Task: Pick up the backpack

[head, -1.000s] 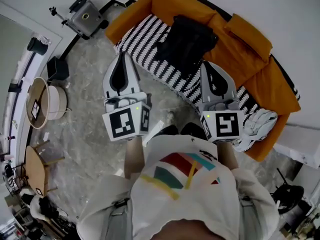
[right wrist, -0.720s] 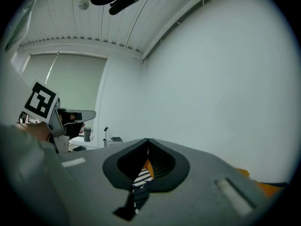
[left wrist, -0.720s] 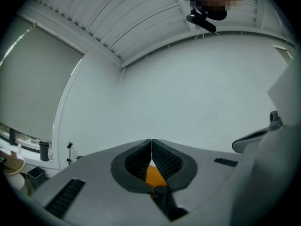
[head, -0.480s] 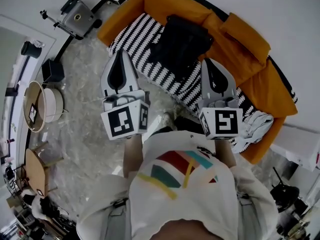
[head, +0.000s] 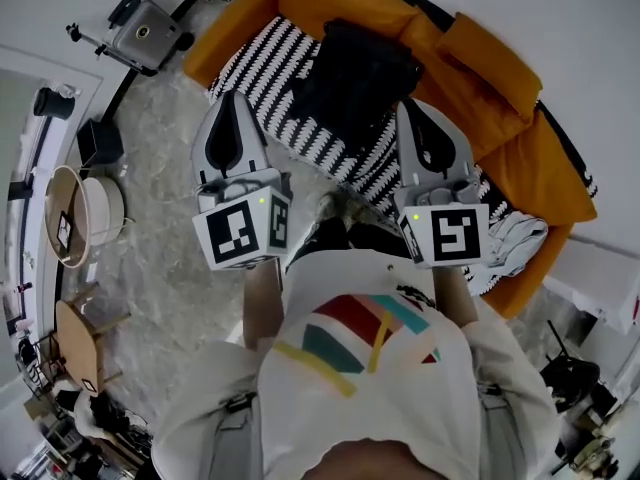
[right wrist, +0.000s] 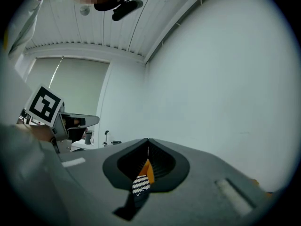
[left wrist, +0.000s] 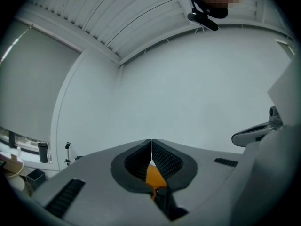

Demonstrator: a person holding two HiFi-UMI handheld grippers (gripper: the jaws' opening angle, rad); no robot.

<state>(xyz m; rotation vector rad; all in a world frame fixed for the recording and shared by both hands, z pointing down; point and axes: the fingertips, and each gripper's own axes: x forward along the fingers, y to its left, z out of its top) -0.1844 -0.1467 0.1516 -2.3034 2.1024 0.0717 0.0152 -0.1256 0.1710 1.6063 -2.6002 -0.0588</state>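
Note:
The black backpack (head: 355, 78) lies slumped on a black-and-white striped throw (head: 270, 63) over the orange sofa (head: 500, 118). In the head view my left gripper (head: 232, 98) is shut and empty, held level over the striped throw to the left of the backpack. My right gripper (head: 412, 106) is likewise shut and empty, its tip at the backpack's right edge; whether it touches I cannot tell. In the left gripper view the jaws (left wrist: 151, 141) meet, with orange sofa showing in the gap behind them. The right gripper view shows its jaws (right wrist: 148, 140) closed too, orange and stripes below.
A grey device on a stand (head: 140, 33) sits left of the sofa, a black box (head: 95, 140) and a round white basket (head: 95, 208) further left. White cloth (head: 515, 238) lies on the sofa's right end. Marble floor (head: 180, 268) lies beneath me.
Both grippers have moved forward toward the sofa together, still shut. The right tip now reaches the backpack's edge; the left one is over the striped throw.

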